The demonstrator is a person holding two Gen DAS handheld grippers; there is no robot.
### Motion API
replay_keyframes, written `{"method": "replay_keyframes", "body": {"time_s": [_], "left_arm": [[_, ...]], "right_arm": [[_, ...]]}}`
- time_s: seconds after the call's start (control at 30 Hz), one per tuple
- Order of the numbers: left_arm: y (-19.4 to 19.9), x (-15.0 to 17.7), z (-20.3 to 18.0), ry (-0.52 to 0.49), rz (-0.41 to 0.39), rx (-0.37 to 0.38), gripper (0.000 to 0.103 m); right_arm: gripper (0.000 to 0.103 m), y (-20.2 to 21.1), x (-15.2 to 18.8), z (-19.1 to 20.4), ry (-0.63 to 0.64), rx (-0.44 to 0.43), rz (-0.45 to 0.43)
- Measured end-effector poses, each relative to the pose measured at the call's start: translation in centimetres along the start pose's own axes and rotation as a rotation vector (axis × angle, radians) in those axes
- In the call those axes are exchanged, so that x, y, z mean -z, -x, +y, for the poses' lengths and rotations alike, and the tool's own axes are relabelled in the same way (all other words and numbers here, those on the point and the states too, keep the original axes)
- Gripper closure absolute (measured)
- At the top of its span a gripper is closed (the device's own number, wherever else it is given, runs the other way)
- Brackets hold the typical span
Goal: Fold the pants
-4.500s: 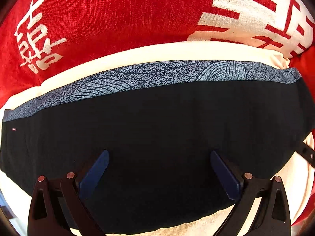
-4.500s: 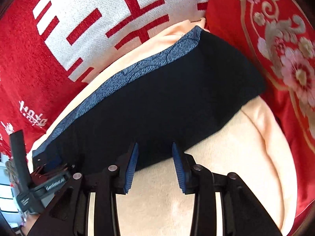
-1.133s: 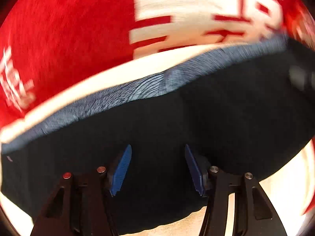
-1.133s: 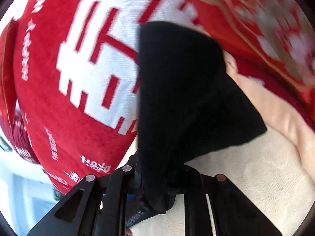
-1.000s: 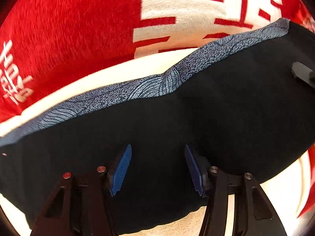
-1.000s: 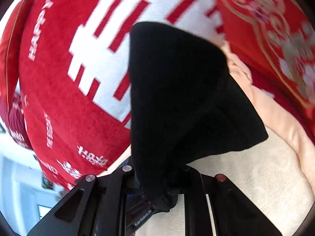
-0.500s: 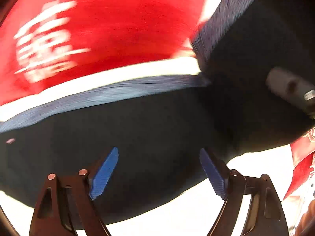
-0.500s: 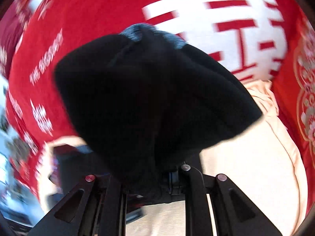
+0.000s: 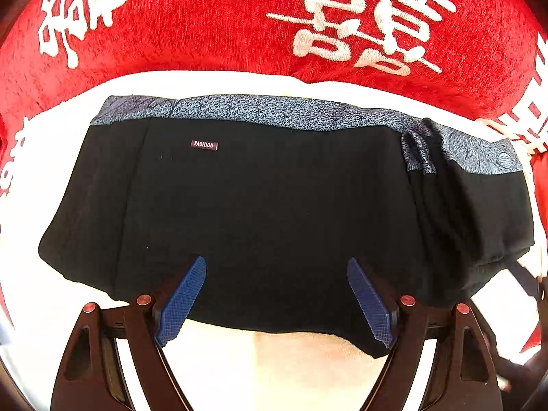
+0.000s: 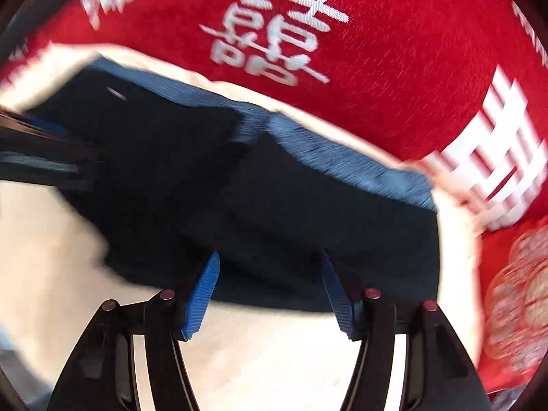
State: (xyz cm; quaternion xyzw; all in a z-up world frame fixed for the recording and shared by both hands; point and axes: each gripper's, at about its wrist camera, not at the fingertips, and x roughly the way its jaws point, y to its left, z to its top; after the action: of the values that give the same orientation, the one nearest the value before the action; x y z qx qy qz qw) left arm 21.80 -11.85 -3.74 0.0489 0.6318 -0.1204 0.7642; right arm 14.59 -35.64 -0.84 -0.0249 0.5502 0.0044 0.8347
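Observation:
The black pants (image 9: 267, 205) lie flat on a cream cloth (image 9: 291, 366), with the blue patterned waistband (image 9: 274, 111) along the far edge. A folded-over layer forms a crease (image 9: 441, 205) at the right. My left gripper (image 9: 275, 298) hovers over the near hem, jaws wide and nothing between them. In the blurred right wrist view the same pants (image 10: 274, 212) lie below my right gripper (image 10: 270, 291), whose jaws are opening with no cloth pressed between the pads. The other gripper's dark arm (image 10: 44, 157) shows at the left edge.
A red blanket with white characters (image 9: 239, 17) runs behind the pants. A red cushion with a pale floral pattern (image 10: 513, 291) sits at the right. Bare cream cloth (image 10: 267, 359) lies in front of the pants' near hem.
My right gripper carried the pants' right end over to the left, then let it go; the cloth now lies folded. My left gripper opened wider and slid left along the pants.

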Motion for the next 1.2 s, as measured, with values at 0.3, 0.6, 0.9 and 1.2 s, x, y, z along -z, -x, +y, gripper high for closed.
{"method": "replay_keyframes", "body": {"time_s": [0.3,0.6,0.9,1.2], "left_arm": [[-3.5,-0.9,-4.2,-0.1,0.051,0.001,0.013],[-5.1,-0.7,-3.1,-0.087,0.023,-0.016,0.004],[-6.1,-0.5,-3.7,-0.059,0.03,-0.019,0.004],[-6.5,-2.7,-6.1,-0.047,0.024,-0.03,0.003]], "right_arm": [[0.038,-3.3,2.9,-9.1,-0.854,-0.647,0.033],[0.038,-7.3,4.8,-10.5,-1.18,-0.809,0.028],[0.098,-5.3,3.9,-11.3,-1.151,-0.899,-0.022],[0.098,-8.0,4.9,-7.7,-0.999,-0.728,0.145]]}}
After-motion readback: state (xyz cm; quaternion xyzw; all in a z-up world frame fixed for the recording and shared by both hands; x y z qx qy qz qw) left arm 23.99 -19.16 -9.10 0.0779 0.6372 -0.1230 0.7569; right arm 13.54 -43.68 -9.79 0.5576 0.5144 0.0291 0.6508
